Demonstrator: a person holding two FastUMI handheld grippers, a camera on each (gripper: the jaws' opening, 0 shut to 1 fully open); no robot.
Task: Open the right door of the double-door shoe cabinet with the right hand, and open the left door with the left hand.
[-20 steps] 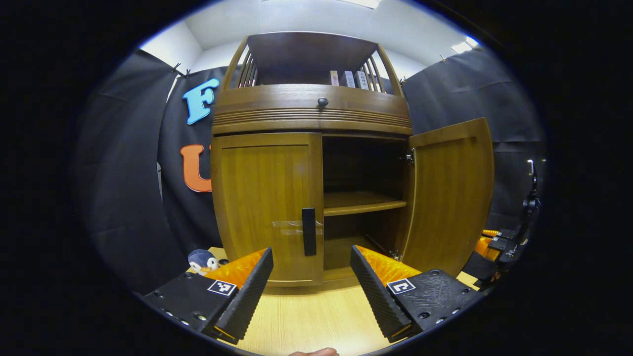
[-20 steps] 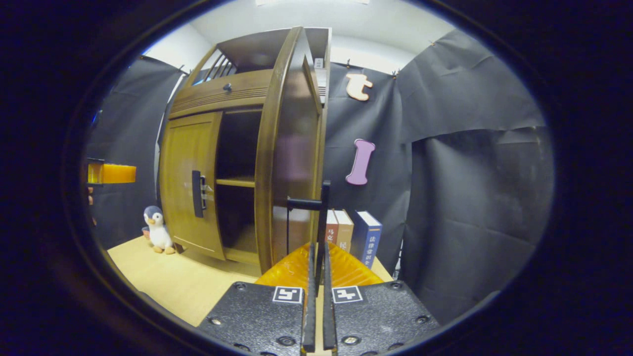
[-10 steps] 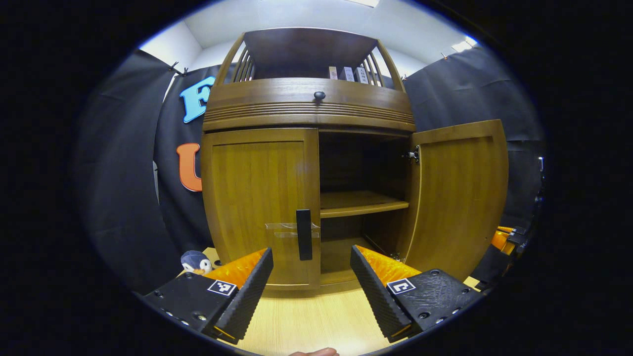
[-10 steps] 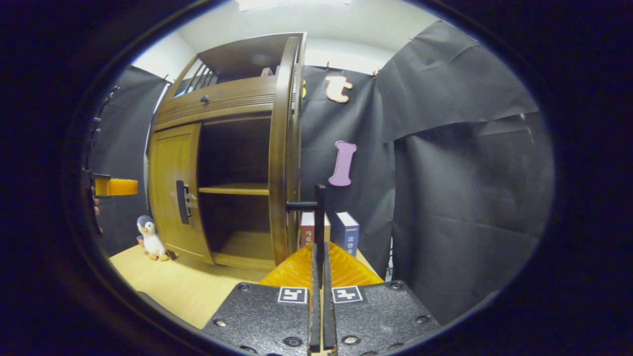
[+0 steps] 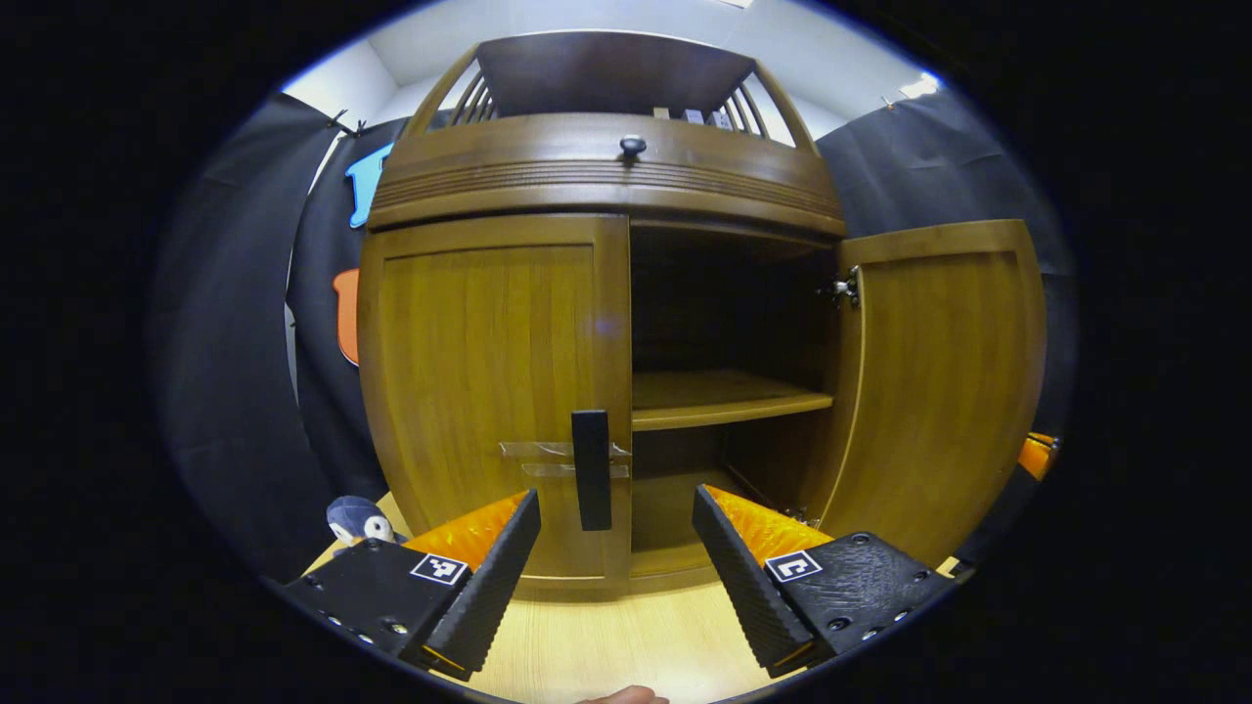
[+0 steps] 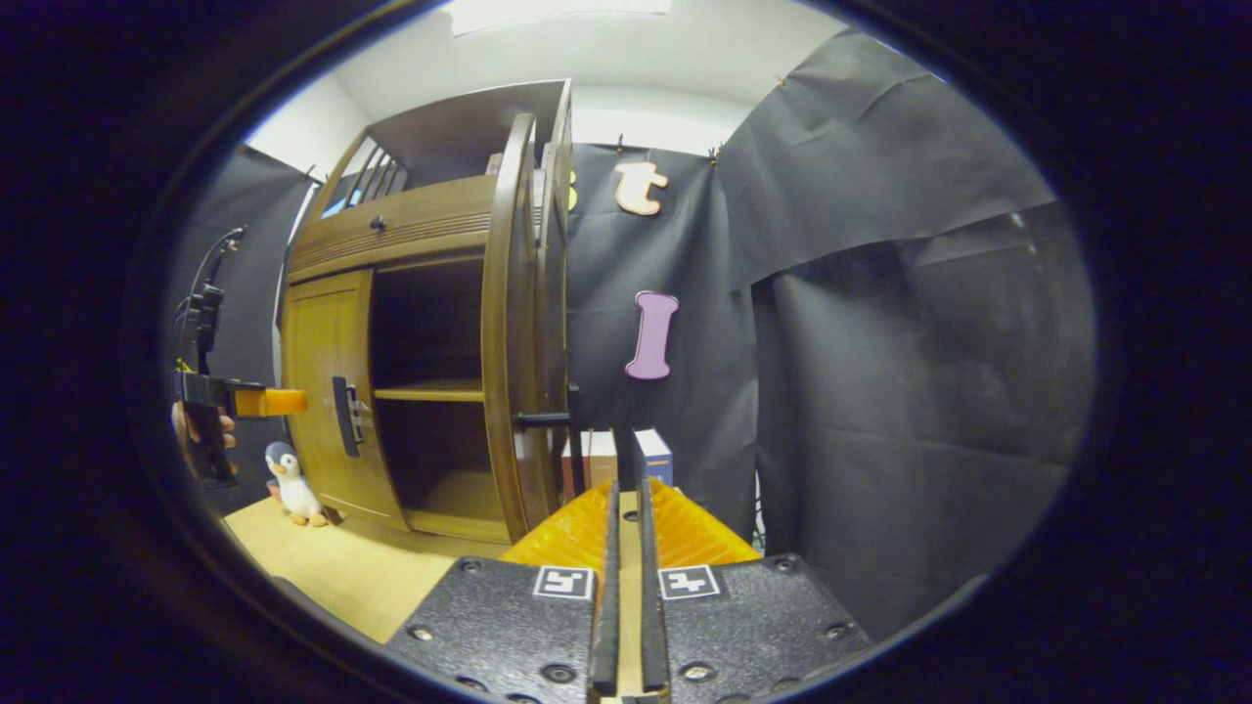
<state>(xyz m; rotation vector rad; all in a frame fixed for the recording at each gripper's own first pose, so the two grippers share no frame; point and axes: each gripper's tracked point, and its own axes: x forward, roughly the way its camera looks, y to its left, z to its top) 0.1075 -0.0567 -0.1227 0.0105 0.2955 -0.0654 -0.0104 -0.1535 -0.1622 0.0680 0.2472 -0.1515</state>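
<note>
Handle, a black vertical bar (image 5: 591,469) on the closed left door (image 5: 494,391) of the brown wooden shoe cabinet (image 5: 606,176), is lying straight ahead between the left gripper's (image 5: 614,552) spread fingers, closer than 1 second ago. The right gripper (image 6: 624,577), fingers pressed together, is swinging the right door (image 6: 514,332) wider.

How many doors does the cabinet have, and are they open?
2. The left door is shut, its black handle in front of the open left claw. The right door is swung open.
</note>
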